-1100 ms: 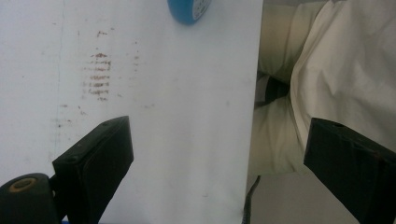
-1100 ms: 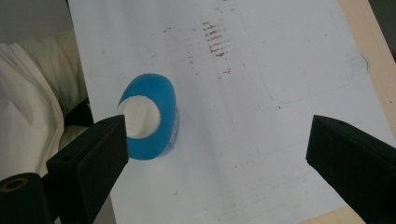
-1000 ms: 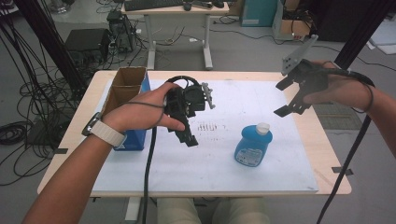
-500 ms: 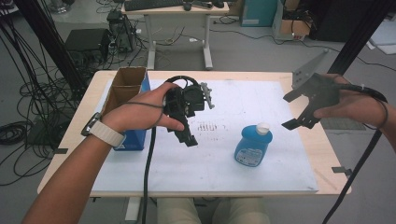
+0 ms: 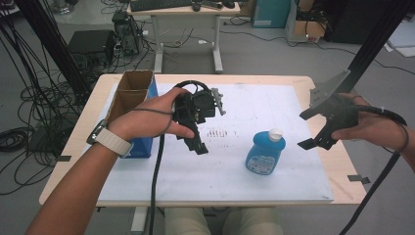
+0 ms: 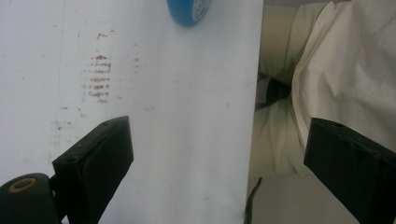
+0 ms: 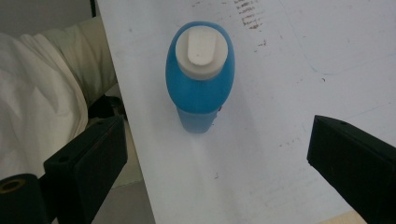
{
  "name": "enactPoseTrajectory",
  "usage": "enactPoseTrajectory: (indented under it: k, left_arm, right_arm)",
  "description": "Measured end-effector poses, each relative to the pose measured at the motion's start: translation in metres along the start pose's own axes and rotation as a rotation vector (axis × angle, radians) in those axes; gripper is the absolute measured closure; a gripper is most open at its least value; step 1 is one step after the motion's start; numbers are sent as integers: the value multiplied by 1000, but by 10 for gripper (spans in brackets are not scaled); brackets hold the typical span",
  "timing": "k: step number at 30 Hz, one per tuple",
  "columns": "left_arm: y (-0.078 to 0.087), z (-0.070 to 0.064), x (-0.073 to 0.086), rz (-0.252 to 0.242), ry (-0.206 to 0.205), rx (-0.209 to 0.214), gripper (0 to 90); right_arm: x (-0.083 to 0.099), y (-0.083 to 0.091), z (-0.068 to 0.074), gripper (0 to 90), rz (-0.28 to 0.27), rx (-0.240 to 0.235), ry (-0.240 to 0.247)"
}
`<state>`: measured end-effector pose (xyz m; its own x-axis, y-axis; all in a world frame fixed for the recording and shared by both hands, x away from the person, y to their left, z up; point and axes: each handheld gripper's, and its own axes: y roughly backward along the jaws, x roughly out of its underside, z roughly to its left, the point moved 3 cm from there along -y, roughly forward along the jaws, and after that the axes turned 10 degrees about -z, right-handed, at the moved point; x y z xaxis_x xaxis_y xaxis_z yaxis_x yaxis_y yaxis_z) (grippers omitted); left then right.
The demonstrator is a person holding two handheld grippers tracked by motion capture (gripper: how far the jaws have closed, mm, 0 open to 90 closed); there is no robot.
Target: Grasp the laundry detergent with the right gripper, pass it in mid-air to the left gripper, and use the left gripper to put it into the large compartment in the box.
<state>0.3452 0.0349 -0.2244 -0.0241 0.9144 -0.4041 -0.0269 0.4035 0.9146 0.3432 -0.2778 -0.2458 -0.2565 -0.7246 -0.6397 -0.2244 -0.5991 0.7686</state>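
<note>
A blue bottle (image 5: 264, 152) with a white cap stands upright on the white sheet (image 5: 161, 171), right of centre. My right gripper (image 5: 304, 129) hovers just to its right, jaws wide open and aimed at it; in the right gripper view the bottle (image 7: 201, 88) sits ahead of the gap between the jaws of that gripper (image 7: 219, 172), untouched. My left gripper (image 5: 194, 141) is held above the sheet's middle, jaws pointing toward the near edge. In the left gripper view that gripper (image 6: 224, 172) is open with nothing in it, and the bottle's base (image 6: 189, 9) shows at the top.
An open cardboard box with blue sides (image 5: 131, 100) stands at the table's left. The wooden table (image 5: 68, 161) shows around the sheet, with tape marks at its edges. The person's lap (image 6: 327, 70) lies past the near edge. Cables trail from both grippers.
My right gripper has come down and toward the near side, ending level with the bottle on its right. The left gripper and the bottle have stayed put.
</note>
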Motion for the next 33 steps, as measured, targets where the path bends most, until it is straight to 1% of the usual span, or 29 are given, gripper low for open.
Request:
enactPoseTrajectory:
  k: [4,6,7,8,13,16,18,19,20,21,24,27,30,32,33]
  left_arm:
    - [-1,0,0,-4,-5,-1,85]
    - [-1,0,0,-7,-5,-3,85]
    - [-1,-1,0,-8,-7,-4,85]
    - [-2,-1,0,-9,-6,-3,85]
    - [-2,-1,-1,-10,-6,-5,85]
    - [-2,-2,-1,-10,-6,-4,85]
    - [-2,-2,-1,-11,-6,-5,84]
    - [-2,-2,-1,-11,-6,-5,85]
    - [-2,-2,-1,-11,-6,-5,85]
    - [-3,-2,-1,-12,-5,-5,85]
    - [-2,-1,-1,-9,-4,-5,85]
    - [-2,-1,-1,-11,-6,-7,85]
    - [-3,-2,-1,-12,-6,-7,84]
    - [-5,-2,-2,-10,-6,-5,85]
    - [-5,-2,-2,-10,-6,-5,85]
  right_arm:
    - [4,-2,1,48,-10,0,-8]
    - [9,-5,3,48,-30,2,-18]
    - [10,-5,4,48,-33,4,-31]
    - [12,-6,2,48,-46,1,-9]
    - [21,-12,2,46,-78,10,-20]
    - [23,-14,2,46,-82,11,-17]
    - [26,-20,4,45,-97,13,-15]
    - [27,-22,5,45,-96,15,-25]
    - [27,-22,5,45,-96,15,-25]
    - [30,-26,6,46,-106,16,-32]
    - [35,-31,7,47,-102,12,-37]
    - [37,-34,7,48,-104,19,-34]
    - [42,-39,7,47,-124,21,-53]
    - [44,-40,7,46,-129,21,-58]
    - [45,-42,6,45,-141,24,-55]
